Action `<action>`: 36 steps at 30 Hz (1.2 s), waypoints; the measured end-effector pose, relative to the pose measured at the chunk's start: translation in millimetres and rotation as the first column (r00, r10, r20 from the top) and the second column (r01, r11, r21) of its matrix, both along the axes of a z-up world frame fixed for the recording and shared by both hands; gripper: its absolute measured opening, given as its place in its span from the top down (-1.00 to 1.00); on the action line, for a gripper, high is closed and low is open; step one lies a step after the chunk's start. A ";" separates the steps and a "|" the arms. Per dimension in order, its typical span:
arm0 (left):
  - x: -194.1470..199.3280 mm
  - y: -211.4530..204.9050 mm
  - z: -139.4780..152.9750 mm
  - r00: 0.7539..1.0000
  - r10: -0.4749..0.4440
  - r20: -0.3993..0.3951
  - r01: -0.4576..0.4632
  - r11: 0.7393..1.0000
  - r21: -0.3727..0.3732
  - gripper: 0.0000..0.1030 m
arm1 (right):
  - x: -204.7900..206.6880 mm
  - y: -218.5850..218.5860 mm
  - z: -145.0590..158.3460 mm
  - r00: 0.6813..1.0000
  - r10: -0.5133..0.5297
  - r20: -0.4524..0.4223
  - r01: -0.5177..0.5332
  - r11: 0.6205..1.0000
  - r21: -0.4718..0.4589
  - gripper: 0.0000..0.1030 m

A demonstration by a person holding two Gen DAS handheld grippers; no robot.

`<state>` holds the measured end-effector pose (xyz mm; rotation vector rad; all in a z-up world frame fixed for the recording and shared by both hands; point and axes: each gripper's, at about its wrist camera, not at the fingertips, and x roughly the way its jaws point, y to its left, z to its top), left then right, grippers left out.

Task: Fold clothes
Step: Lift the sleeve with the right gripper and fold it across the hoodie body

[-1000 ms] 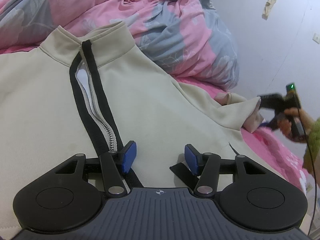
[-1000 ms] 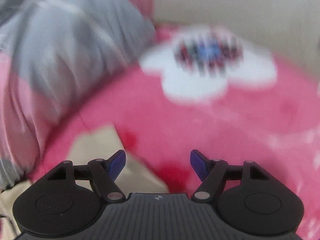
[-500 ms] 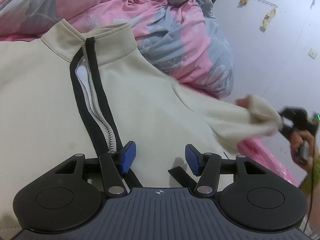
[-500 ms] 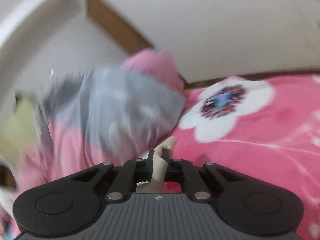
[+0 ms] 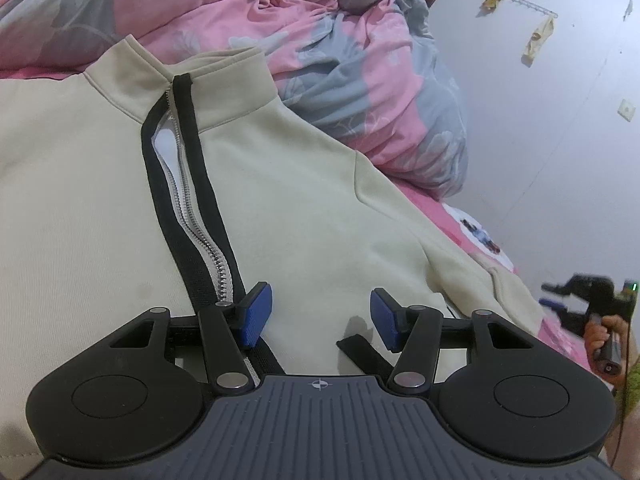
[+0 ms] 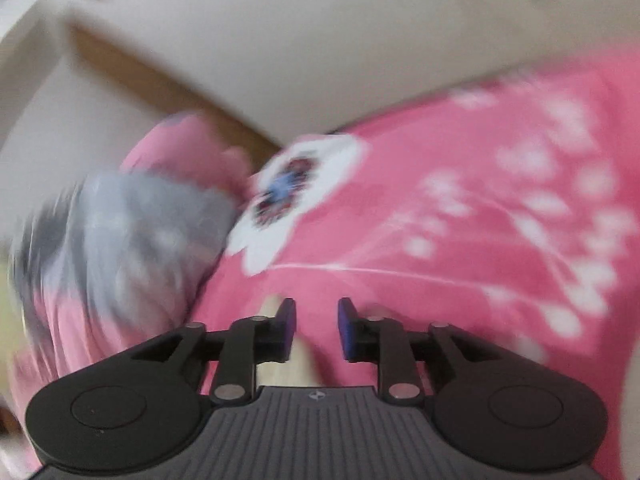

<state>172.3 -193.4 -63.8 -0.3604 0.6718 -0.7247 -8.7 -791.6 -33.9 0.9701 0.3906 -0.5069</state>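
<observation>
Right tool (image 6: pixel 316 328) has let go of sleeve cuff it gripped half second ago; jaws opening, beige cuff (image 6: pixel 294 364) lying loose beneath them on pink floral bedsheet (image 6: pixel 460 208). Left tool (image 5: pixel 320 316) half open, empty, over beige zip-neck cotton sweatshirt (image 5: pixel 288 208) spread flat on bed, beside pink-grey quilt (image 5: pixel 352 56).

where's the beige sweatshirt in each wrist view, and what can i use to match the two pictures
Left wrist: the beige sweatshirt fills the left and centre, collar at the top, its sleeve running to the lower right.
Right wrist: only a blurred beige scrap shows low at centre, just behind the right gripper, whose jaws are opening.
Shared landmark: the pink and grey quilt.
</observation>
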 end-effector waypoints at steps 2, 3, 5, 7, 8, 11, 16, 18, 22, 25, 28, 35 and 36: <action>0.4 0.4 -0.3 1.000 0.000 -0.002 0.000 1.000 -0.004 -0.06 | 27.0 24.8 17.6 0.990 0.120 -0.078 -0.130 0.983 -0.132 0.09; 0.5 0.6 -0.5 1.000 0.000 -0.002 0.000 1.000 -0.005 -0.06 | 42.7 39.8 24.8 0.975 0.182 -0.127 -0.204 0.960 -0.191 -0.05; 1.0 0.9 -0.9 1.000 0.000 -0.003 0.000 1.000 -0.009 -0.06 | 77.9 70.6 31.1 0.929 0.282 -0.238 -0.343 0.899 -0.272 -0.24; 1.3 1.4 -1.2 1.000 0.000 -0.005 -0.001 1.000 -0.015 -0.06 | 108.6 93.8 25.3 0.892 0.308 -0.330 -0.409 0.861 -0.301 -0.28; 1.4 1.9 -1.5 1.000 0.000 -0.007 0.000 1.000 -0.020 -0.06 | 123.1 103.7 20.9 0.875 0.307 -0.375 -0.432 0.845 -0.315 -0.41; 1.9 3.3 -2.2 1.000 0.000 -0.010 0.000 1.000 -0.031 -0.06 | 158.7 121.1 2.0 0.826 0.261 -0.499 -0.475 0.799 -0.368 -0.63; 2.2 5.3 -3.1 1.000 -0.002 -0.014 0.001 0.999 -0.049 -0.06 | 155.1 109.7 -1.6 0.835 0.181 -0.519 -0.418 0.822 -0.386 0.23; 2.3 5.3 -3.2 1.000 -0.002 -0.015 0.001 0.999 -0.052 -0.06 | 140.9 89.6 6.4 0.869 0.127 -0.479 -0.328 0.871 -0.365 0.69; 2.8 5.3 -3.2 1.000 -0.003 -0.017 0.002 0.998 -0.056 -0.06 | 109.0 47.5 34.9 0.939 -0.015 -0.344 -0.106 0.938 -0.330 0.76; 2.9 5.1 -2.8 1.000 -0.003 -0.018 0.002 0.998 -0.055 -0.06 | 81.0 29.3 70.0 0.991 -0.086 -0.098 0.058 0.963 -0.264 0.76; 3.1 6.1 -2.7 1.000 -0.004 -0.021 0.002 0.998 -0.061 -0.06 | 60.4 33.7 110.8 0.971 -0.068 0.227 0.117 0.971 -0.209 0.76; 3.4 14.0 2.7 0.999 0.003 -0.044 -0.008 0.993 -0.115 -0.06 | 119.2 110.2 206.1 0.822 0.308 0.479 -0.166 0.934 -0.315 0.76; 2.6 15.2 7.0 0.999 0.007 -0.046 -0.012 0.993 -0.116 -0.06 | 131.6 127.6 217.5 0.790 0.375 0.485 -0.219 0.912 -0.348 0.77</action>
